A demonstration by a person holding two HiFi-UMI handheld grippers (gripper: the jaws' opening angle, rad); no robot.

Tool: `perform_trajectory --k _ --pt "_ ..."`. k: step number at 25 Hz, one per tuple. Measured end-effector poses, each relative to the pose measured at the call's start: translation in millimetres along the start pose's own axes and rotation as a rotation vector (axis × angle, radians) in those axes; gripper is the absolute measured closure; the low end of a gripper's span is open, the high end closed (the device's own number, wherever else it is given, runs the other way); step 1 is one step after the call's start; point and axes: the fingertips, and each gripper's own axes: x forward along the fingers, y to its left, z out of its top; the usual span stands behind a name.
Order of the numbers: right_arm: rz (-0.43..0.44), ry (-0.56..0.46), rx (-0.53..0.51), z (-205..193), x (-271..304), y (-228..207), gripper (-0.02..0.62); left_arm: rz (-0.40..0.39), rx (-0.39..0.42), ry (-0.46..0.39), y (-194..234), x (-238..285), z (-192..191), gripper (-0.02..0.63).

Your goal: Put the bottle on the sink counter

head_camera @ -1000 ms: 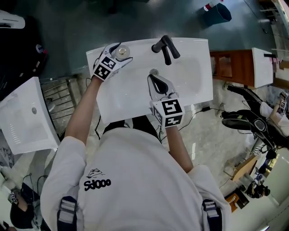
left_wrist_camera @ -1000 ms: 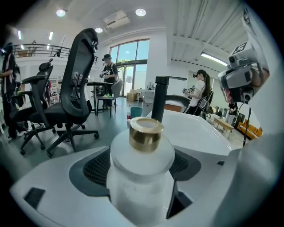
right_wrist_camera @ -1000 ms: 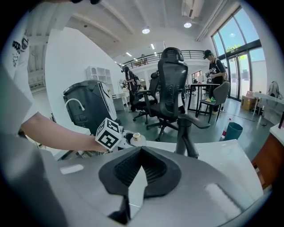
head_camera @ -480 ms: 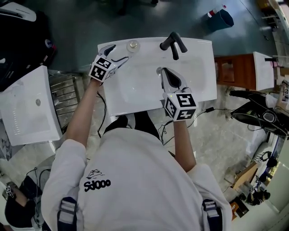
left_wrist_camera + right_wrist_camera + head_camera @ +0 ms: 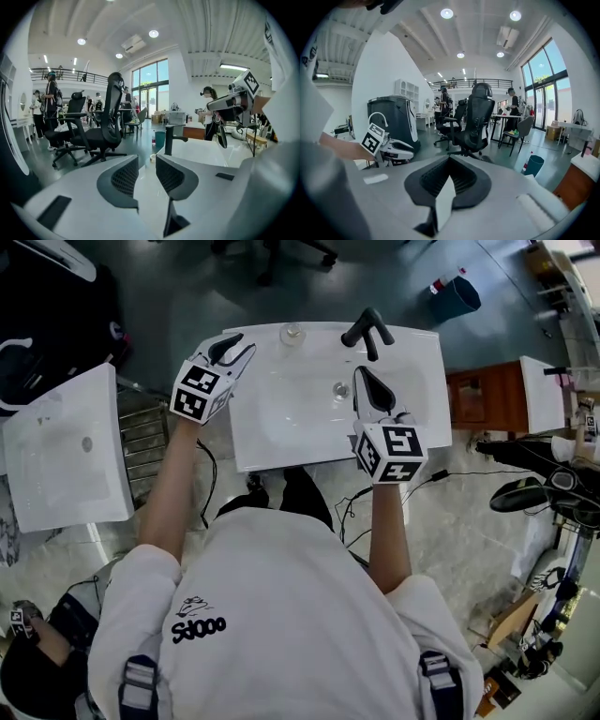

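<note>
The small bottle (image 5: 292, 333), seemingly clear and light (slippery, best gripped round its body), stands on the sink counter (image 5: 281, 452); the left gripper (image 5: 234, 348), jaws just narrowed to a gap, and the closed right gripper (image 5: 362, 376) hold nothing.

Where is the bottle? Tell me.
In the head view, the bottle stands on the far rim of the sink counter, between the left gripper and the black faucet.

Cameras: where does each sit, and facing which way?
Head view: on the head, facing down at sink; shows arms, left claw, right claw.
Left gripper view: on that claw, across the sink; own jaws just closing, empty.
Right gripper view: on that claw, toward office chairs; own jaws together.
Shared: faucet, in head and left gripper views.
</note>
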Motion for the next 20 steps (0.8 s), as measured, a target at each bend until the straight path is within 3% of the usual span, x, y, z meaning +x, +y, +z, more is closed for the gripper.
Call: perform_trajectory --k 3,7,20 --pt "-0.004 -0.042 -0.018 17.6 -9.2 8.1 0.586 0.039 0.016 -0.050 -2.2 -26.4 25.0 0.546" --pt "-0.007 -0.093 -0.031 38.8 -20.7 19.1 0.586 0.061 0.038 -0.108 -8.0 -55.3 53.7 0.580" --pt "0.018 -0.185 -0.120 91.4 -43.0 46.9 0.586 0.069 0.137 -0.260 -36.0 -118.7 126.0 0.600"
